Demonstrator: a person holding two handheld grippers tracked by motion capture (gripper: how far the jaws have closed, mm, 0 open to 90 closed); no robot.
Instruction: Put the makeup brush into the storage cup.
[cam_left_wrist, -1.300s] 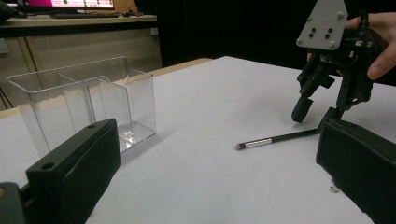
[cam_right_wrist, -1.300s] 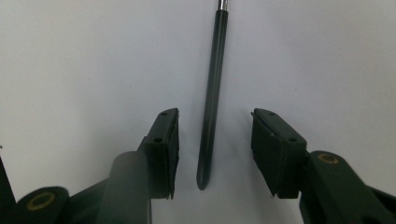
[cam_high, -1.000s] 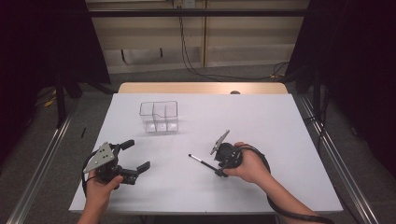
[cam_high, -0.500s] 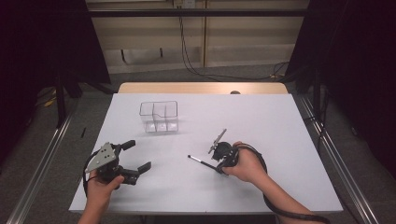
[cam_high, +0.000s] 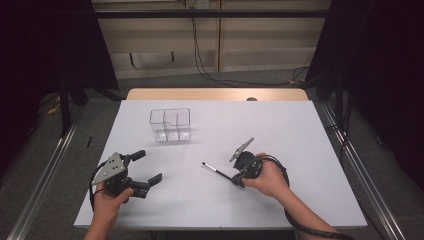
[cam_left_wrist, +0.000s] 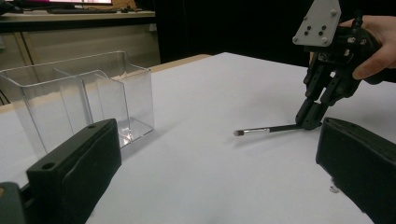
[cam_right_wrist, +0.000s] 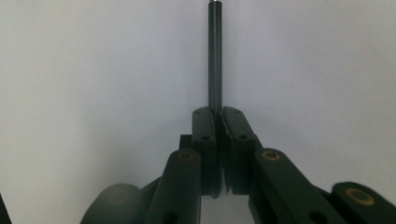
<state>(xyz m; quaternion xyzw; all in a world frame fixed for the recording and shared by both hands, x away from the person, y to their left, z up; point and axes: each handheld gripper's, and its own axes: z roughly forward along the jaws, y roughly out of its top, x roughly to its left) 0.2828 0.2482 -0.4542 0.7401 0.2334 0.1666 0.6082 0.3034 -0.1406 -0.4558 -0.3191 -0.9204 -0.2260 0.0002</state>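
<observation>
Low in the high view's frame, the left gripper (cam_high: 146, 167) hovers at the lower left over the white table (cam_high: 300, 130), its jaws spread wide apart with nothing between them. To its right, at lower centre, the right gripper (cam_high: 235, 181) has its jaws clamped together on the black handle of a thin brush (cam_high: 216, 171), whose tip lies on the table pointing toward the upper left. Farther back, left of centre, stands a clear divided organizer (cam_high: 170, 125), well apart from both.
</observation>
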